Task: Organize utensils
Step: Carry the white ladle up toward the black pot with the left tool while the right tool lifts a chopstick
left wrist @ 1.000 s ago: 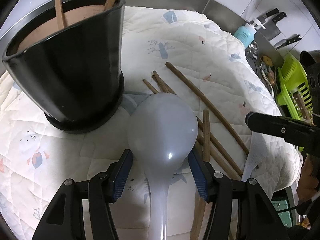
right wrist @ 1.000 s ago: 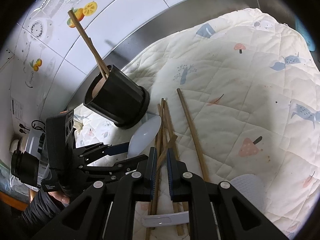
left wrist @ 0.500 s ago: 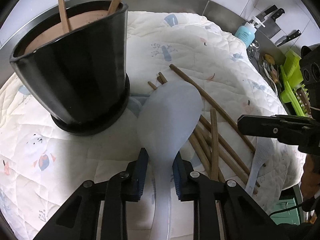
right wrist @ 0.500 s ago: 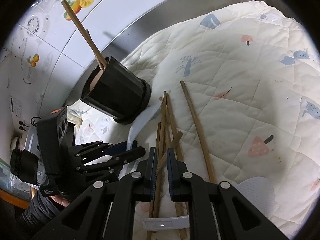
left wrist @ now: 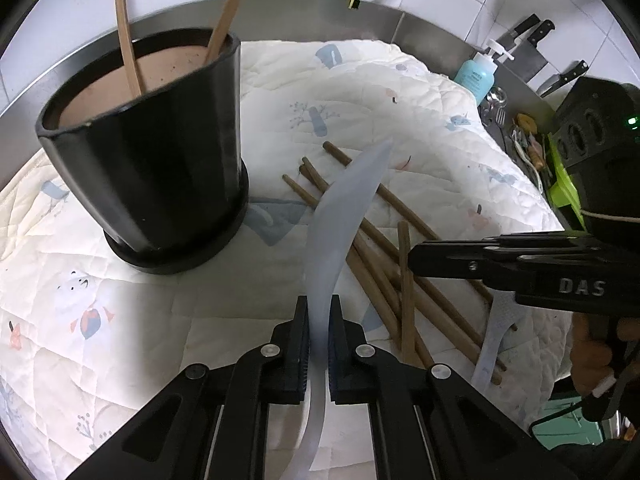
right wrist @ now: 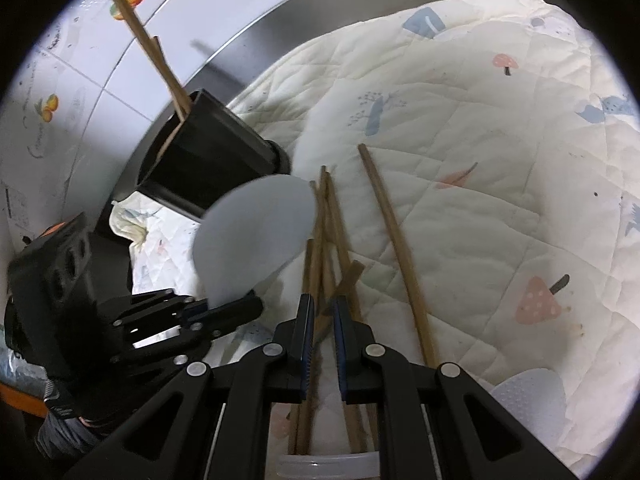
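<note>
left gripper (left wrist: 319, 334) jaws just closed, now clamping paddle (left wrist: 340, 216), lifted edge-on | right gripper (right wrist: 320, 322) narrow over chopsticks (right wrist: 324, 220); grip unclear

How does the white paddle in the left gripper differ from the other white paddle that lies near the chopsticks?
The held paddle is off the quilt and turned on edge in the left gripper, whose jaws have just closed on its handle; the other paddle lies flat on the quilt. The held paddle's head looks smooth; the other paddle's head is covered in small dots. Both are pale, translucent plastic.
</note>
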Motion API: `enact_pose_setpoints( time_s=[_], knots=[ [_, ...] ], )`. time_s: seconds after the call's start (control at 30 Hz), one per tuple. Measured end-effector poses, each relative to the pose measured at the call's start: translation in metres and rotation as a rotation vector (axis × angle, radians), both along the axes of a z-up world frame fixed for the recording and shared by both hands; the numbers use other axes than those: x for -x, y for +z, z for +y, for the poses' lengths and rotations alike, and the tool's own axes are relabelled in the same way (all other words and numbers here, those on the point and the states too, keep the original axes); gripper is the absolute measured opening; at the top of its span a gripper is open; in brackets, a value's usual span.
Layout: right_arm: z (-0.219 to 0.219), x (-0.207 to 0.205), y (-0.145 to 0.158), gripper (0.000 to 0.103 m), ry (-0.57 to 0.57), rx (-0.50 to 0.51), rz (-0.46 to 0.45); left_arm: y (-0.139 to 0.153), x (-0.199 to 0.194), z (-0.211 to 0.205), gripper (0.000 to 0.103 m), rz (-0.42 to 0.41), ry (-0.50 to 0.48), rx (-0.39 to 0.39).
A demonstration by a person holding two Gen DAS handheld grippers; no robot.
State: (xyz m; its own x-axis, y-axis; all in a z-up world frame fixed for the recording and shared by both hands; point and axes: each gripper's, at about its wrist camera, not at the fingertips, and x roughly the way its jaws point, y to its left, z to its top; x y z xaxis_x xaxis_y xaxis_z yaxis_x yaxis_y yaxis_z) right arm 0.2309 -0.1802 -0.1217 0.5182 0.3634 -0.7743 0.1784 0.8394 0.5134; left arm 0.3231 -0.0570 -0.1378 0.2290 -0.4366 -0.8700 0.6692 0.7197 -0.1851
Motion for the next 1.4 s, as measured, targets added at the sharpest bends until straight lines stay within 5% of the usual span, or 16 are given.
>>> enact_pose_setpoints(
  time_s=[0.27, 0.77, 1.03, 1.4],
  knots=[
    [-0.006, -0.01, -0.009, 0.013, -0.022, -0.048, 0.013, 0.014, 0.002, 0.009, 0.006, -0.022, 0.016, 0.027],
    [0.01, -0.02, -0.004, 0.012, 0.018, 0.018, 0.02, 0.048, 0.009, 0.034, 0.006, -0.077, 0.049, 0.08],
    [0.011, 0.002, 0.049, 0.011, 0.059, 0.055, -0.124, 0.093, 0.014, 0.059, 0.006, -0.134, 0.099, 0.173],
    [0.016, 0.014, 0.136, 0.01, 0.073, 0.082, -0.366, 0.166, -0.012, 0.089, 0.006, -0.223, 0.205, 0.418]
  ],
)
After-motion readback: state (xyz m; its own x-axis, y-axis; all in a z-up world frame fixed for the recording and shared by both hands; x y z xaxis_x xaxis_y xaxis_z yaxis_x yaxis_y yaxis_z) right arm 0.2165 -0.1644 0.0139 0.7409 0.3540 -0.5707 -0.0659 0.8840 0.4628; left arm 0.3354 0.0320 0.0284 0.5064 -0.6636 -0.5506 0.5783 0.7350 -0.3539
